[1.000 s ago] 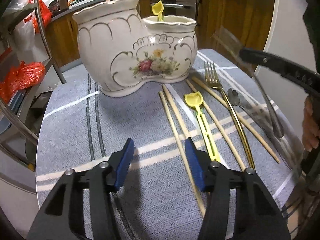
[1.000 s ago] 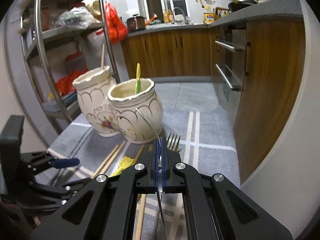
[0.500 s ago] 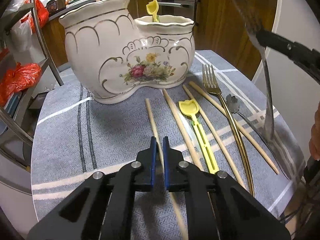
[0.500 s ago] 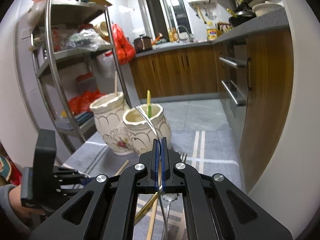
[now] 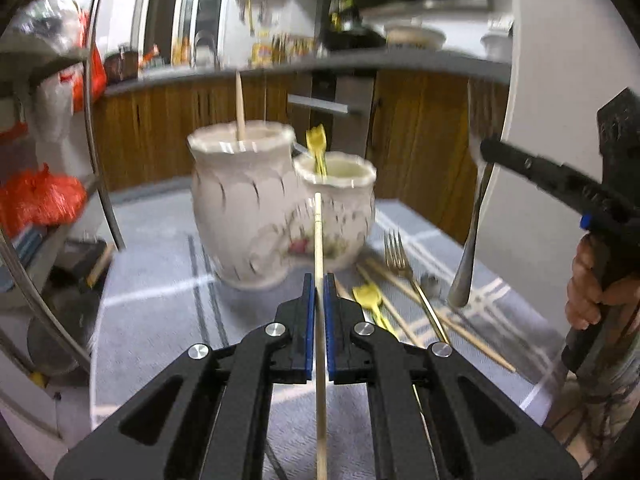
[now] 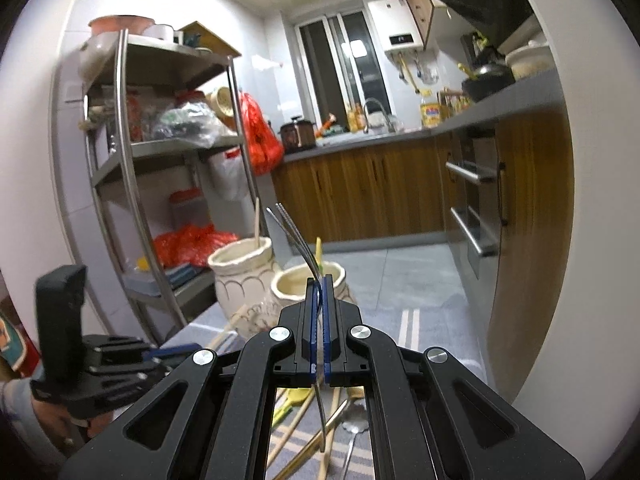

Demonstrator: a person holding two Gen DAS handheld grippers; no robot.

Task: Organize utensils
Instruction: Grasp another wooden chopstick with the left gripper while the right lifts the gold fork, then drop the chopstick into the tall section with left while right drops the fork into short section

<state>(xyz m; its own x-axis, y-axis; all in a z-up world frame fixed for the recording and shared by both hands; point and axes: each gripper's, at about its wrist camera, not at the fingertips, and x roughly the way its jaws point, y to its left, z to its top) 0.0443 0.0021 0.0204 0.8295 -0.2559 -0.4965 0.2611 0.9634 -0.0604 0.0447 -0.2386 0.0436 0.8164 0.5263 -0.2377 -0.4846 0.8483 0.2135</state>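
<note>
Left wrist view first: we see the left gripper (image 5: 319, 280) clamped on 1 wooden chopstick (image 5: 318, 240), which runs straight up between the blue pads and points toward the ceramic holder (image 5: 256, 216). That holder is a white double pot with a floral print, standing on the grey striped tablecloth (image 5: 160, 280). Its taller compartment has 1 wooden stick (image 5: 239, 106) standing in it; the lower compartment has a yellow plastic utensil (image 5: 317, 146) in it. On the cloth to the right of the holder we see a gold fork (image 5: 404, 268), another yellow utensil (image 5: 370, 296) and several loose chopsticks (image 5: 452, 320), lying close together.

At the right edge of this view we see the right gripper (image 5: 486, 148), carried by a hand (image 5: 592, 280), with a silver fork (image 5: 470, 240) hanging handle-down from it, well above the cloth.

Right wrist view: we see the right gripper (image 6: 319, 292) pinched tight on that silver fork (image 6: 298, 236), whose tines curve up and to the left above the holder (image 6: 248, 276). The left gripper's body (image 6: 92, 352) sits at the lower left. The left view is blurred, so we cannot read finer detail on the holder.
</note>
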